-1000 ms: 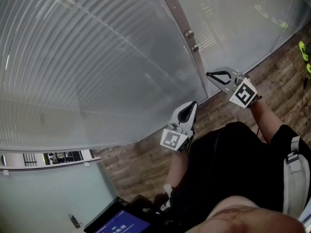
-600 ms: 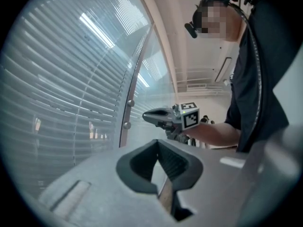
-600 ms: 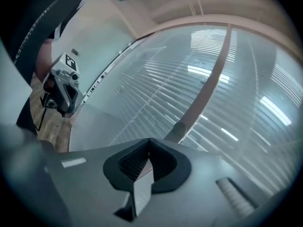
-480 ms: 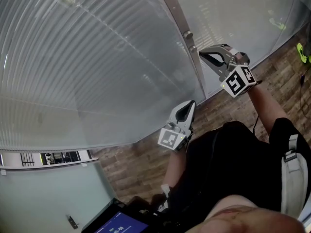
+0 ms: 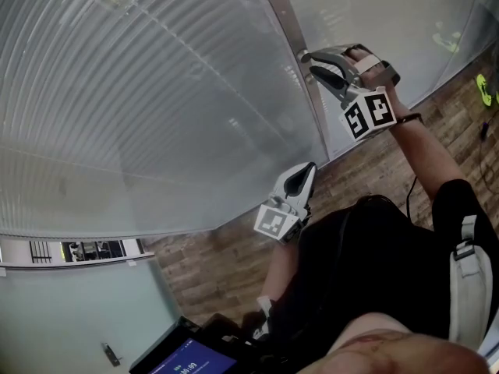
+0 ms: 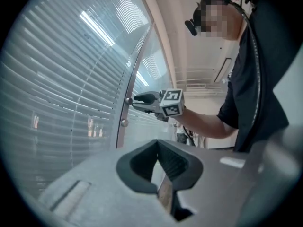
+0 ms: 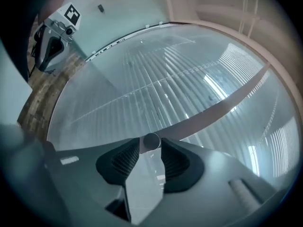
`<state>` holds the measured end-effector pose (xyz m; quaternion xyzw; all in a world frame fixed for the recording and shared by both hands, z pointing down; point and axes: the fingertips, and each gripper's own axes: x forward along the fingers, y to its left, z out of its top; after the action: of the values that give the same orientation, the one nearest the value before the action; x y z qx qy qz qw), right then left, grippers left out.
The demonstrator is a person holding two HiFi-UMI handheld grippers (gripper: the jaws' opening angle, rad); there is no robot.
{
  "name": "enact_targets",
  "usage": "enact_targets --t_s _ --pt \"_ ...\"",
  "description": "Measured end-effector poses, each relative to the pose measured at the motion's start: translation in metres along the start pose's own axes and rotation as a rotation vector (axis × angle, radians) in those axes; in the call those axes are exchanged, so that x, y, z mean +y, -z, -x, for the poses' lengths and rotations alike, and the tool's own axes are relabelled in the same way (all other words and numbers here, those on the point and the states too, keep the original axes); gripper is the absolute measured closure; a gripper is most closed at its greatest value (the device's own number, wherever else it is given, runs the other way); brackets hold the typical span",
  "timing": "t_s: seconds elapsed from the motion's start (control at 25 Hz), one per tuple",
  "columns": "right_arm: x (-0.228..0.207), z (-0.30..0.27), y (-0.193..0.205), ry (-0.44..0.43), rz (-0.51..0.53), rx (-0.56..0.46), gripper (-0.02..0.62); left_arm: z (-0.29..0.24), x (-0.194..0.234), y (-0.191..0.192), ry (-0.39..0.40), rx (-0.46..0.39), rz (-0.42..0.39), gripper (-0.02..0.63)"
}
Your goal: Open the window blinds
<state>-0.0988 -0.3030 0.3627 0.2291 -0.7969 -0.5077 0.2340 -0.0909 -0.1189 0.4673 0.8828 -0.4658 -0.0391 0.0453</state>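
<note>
R claw [image 5: 307,62] just opening round knob [image 7: 151,141], L claw [image 5: 311,167] clenched — slatted blinds [image 5: 156,92], wood floor [image 5: 218,259]

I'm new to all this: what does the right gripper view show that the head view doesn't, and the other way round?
Only the right gripper view: a round knob between the right gripper's jaws, which have just been opening. Only the head view: a blue screen and that gripper's marker cube. Both: the blinds, the frame post and the left gripper.
</note>
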Motion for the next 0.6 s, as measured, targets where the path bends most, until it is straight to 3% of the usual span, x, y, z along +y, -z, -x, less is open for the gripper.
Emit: enact_targets --t_s 0.36,0.6 --pt "0.0 -0.025 -0.003 -0.003 0.101 0.051 0.445 0.0 -0.006 0.002 0.009 0.0 0.009 0.604" --pt "-0.003 -0.027 -0.002 0.011 0.061 0.067 0.471 0.001 -0.006 0.004 0.007 0.002 0.014 0.604"
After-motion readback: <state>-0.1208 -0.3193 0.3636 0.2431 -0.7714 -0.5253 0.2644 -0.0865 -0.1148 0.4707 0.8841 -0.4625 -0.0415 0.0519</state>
